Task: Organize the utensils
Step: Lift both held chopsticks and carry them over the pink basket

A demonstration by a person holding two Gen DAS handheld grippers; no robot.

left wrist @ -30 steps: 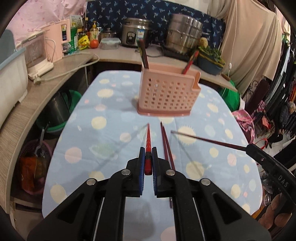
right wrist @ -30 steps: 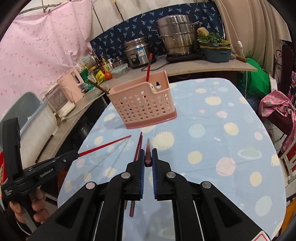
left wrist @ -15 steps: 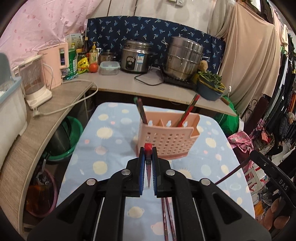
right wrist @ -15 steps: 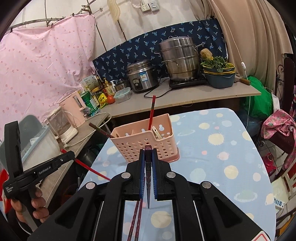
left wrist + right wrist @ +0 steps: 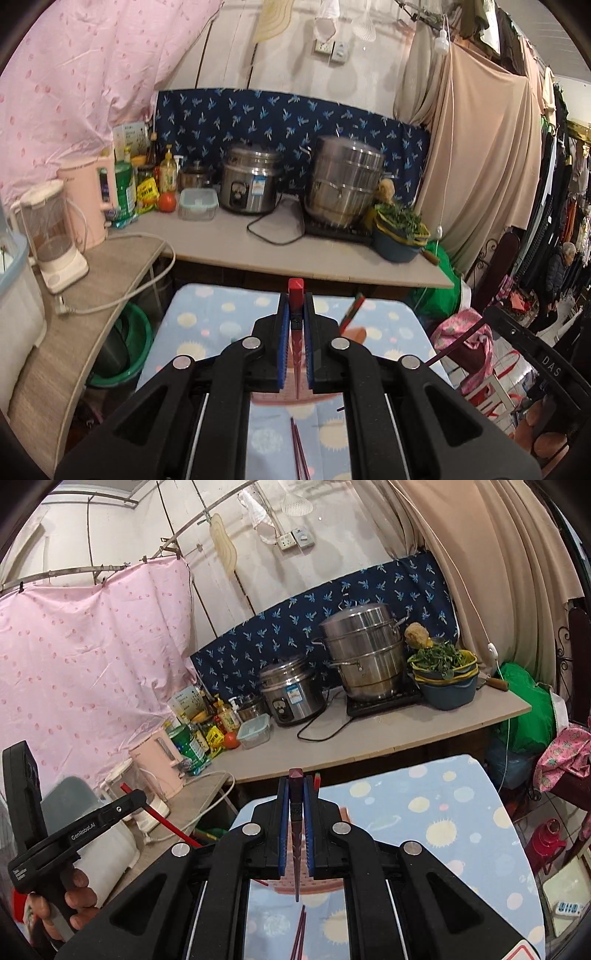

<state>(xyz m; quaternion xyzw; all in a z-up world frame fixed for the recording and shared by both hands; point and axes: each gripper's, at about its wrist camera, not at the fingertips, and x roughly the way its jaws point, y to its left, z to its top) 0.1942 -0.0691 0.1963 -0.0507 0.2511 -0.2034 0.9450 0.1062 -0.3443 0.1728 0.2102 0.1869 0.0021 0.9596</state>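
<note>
My left gripper (image 5: 295, 314) is shut on a red chopstick (image 5: 296, 291), which hangs tip-down between the blue pads. My right gripper (image 5: 296, 794) is shut on a dark maroon chopstick (image 5: 296, 849), also tip-down. Both are raised above the pink perforated utensil holder (image 5: 321, 884), which is mostly hidden behind the jaws; a sliver of the holder (image 5: 357, 333) shows in the left wrist view. Another red chopstick (image 5: 352, 310) stands in the holder. Two dark chopsticks (image 5: 297, 446) lie on the dotted blue tablecloth (image 5: 207, 325) in front of it. Each view shows the other gripper at its edge.
Behind the table runs a counter (image 5: 229, 243) with a rice cooker (image 5: 249, 188), a steel steamer pot (image 5: 343, 181), a basin of greens (image 5: 399, 232), a kettle and a blender. A green basin (image 5: 129, 350) sits under the counter. Clothes racks and a person stand far right.
Both grippers rose and tipped upward, lifting their chopsticks off the table until they hang tip-down. The holder slid down in both views behind the jaws.
</note>
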